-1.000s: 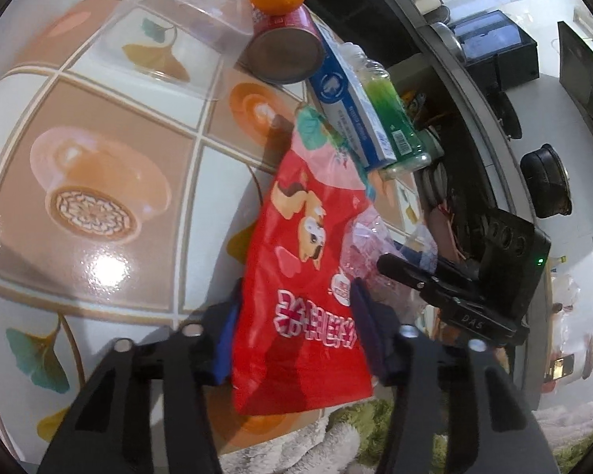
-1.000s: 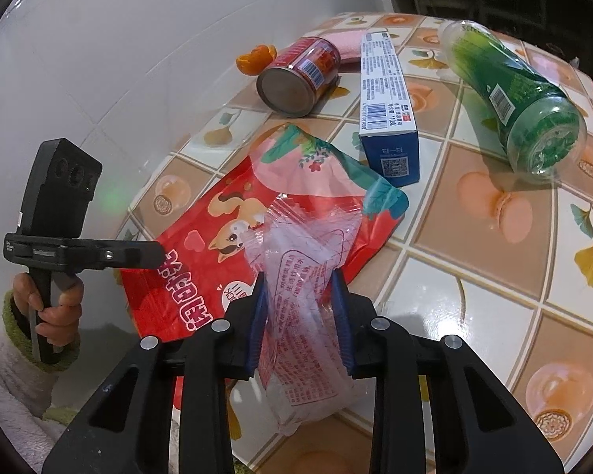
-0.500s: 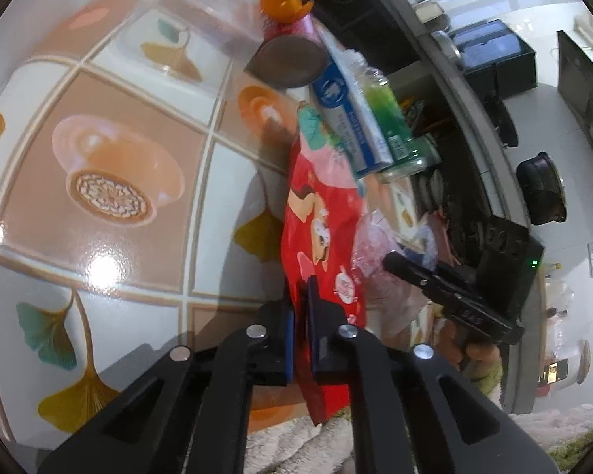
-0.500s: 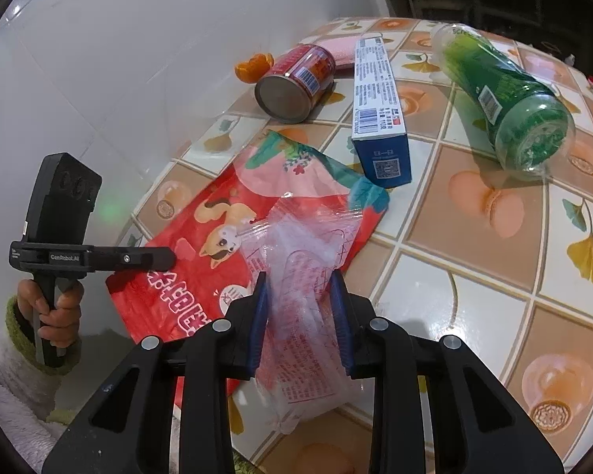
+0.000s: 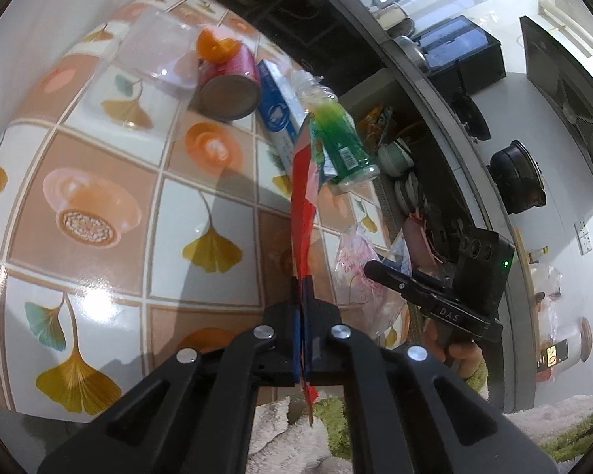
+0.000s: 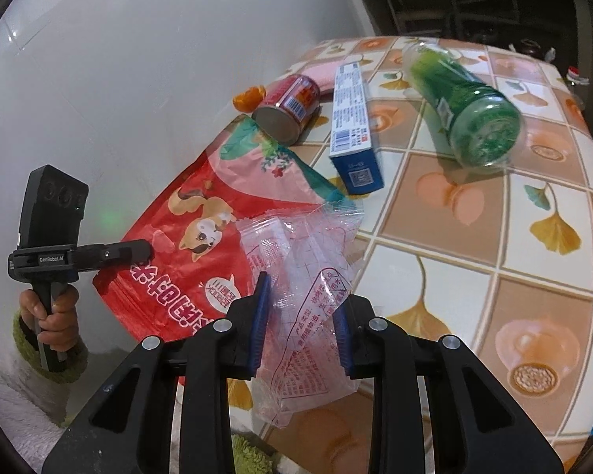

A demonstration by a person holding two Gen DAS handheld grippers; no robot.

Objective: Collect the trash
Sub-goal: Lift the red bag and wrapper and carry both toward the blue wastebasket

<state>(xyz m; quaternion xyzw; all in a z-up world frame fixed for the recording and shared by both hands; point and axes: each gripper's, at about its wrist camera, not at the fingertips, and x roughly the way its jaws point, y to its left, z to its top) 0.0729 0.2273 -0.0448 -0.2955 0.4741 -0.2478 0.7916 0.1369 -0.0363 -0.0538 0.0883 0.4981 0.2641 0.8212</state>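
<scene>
My left gripper [image 5: 301, 308] is shut on the edge of a red snack bag [image 5: 302, 205], held edge-on and lifted above the tiled table [image 5: 99, 213]. In the right wrist view the red snack bag [image 6: 201, 229] hangs from the left gripper [image 6: 140, 251] beside the table. My right gripper [image 6: 301, 316] is shut on a clear plastic wrapper [image 6: 308, 276], also seen in the left wrist view [image 5: 355, 272]. A red can [image 6: 288, 108], a blue box [image 6: 354, 126], a green bottle [image 6: 466, 110] and an orange peel [image 6: 249, 96] lie on the table.
A clear plastic cup [image 5: 154, 59] lies at the table's far left by the white wall [image 6: 138, 59]. A dark shelf with dishes [image 5: 403, 181] stands beyond the table edge. A green fluffy rug [image 5: 336, 426] lies below.
My left gripper closed on the red snack bag and lifted it off the table, turning it edge-on. My right gripper kept its hold on the clear wrapper and rose slightly.
</scene>
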